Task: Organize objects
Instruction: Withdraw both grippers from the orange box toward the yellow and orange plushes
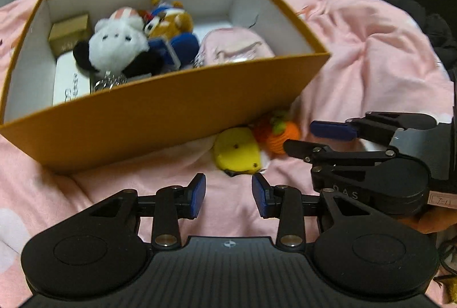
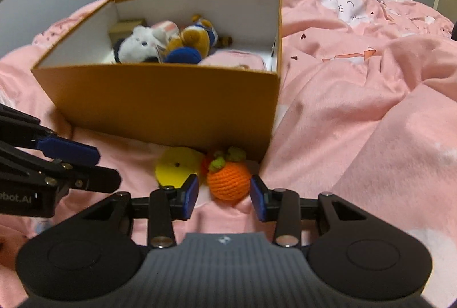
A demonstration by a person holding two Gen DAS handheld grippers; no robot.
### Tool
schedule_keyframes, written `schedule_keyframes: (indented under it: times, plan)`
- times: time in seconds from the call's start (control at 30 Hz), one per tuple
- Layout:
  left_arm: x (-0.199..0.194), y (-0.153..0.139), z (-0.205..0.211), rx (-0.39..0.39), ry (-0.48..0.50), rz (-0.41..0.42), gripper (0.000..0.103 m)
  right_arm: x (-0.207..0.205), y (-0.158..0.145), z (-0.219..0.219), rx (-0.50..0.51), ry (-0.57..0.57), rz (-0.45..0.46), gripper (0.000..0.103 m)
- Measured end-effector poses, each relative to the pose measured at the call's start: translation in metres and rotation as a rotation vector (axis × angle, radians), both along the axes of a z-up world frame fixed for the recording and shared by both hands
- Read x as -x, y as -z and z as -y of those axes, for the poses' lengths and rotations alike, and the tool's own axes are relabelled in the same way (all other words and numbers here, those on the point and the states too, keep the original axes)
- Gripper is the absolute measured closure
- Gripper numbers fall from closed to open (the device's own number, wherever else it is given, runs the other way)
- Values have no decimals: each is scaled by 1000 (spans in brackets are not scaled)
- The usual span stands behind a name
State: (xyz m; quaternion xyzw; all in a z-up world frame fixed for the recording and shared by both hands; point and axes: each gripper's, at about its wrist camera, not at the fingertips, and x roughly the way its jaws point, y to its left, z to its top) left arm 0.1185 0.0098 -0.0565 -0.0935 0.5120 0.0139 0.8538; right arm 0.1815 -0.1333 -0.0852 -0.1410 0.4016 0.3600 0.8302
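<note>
From your left wrist view, the left hand-held gripper [image 1: 228,191] sits at bottom centre, its blue pads parted to a narrow gap with nothing between them, over the pink bedspread [image 1: 371,65]. Just above that gap lies the yellow plush [image 1: 235,149], a flattened round piece whose long axis runs roughly upper left to lower right in the frame. Touching it on the right is the orange crochet fruit [image 1: 281,133], green top turned toward the box. The tan box [image 1: 171,108] fills the upper left, its long side running across the frame, open top showing a panda plush [image 1: 114,48], a brown bear plush [image 1: 174,22] and a pink pouch [image 1: 234,46]. Your right hand-held gripper [image 1: 300,138] enters from the right edge, its fingers pointing left.

From your right wrist view, the right hand-held gripper [image 2: 224,193] stands narrowly parted at bottom centre; the orange crochet fruit [image 2: 228,179] sits between and just beyond the pads, untouched, green leaves up toward the box [image 2: 160,102]. The yellow plush [image 2: 177,168] lies just left of it. Your left hand-held gripper [image 2: 97,165] reaches in from the left edge.
</note>
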Motion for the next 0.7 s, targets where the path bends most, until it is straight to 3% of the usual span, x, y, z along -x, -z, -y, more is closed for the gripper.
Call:
schedule_keyframes:
  times: [0.3, 0.5, 0.7]
  plan:
    - [-1, 6, -8, 4, -63, -8, 60, -16, 22, -11, 25, -15, -45, 63]
    - [-3, 11, -6, 47, -49, 15, 59, -19, 22, -4, -4, 7, -77, 64]
    - [-6, 13, 2, 41, 10, 55, 39, -13, 8, 21, -47, 75, -100, 65]
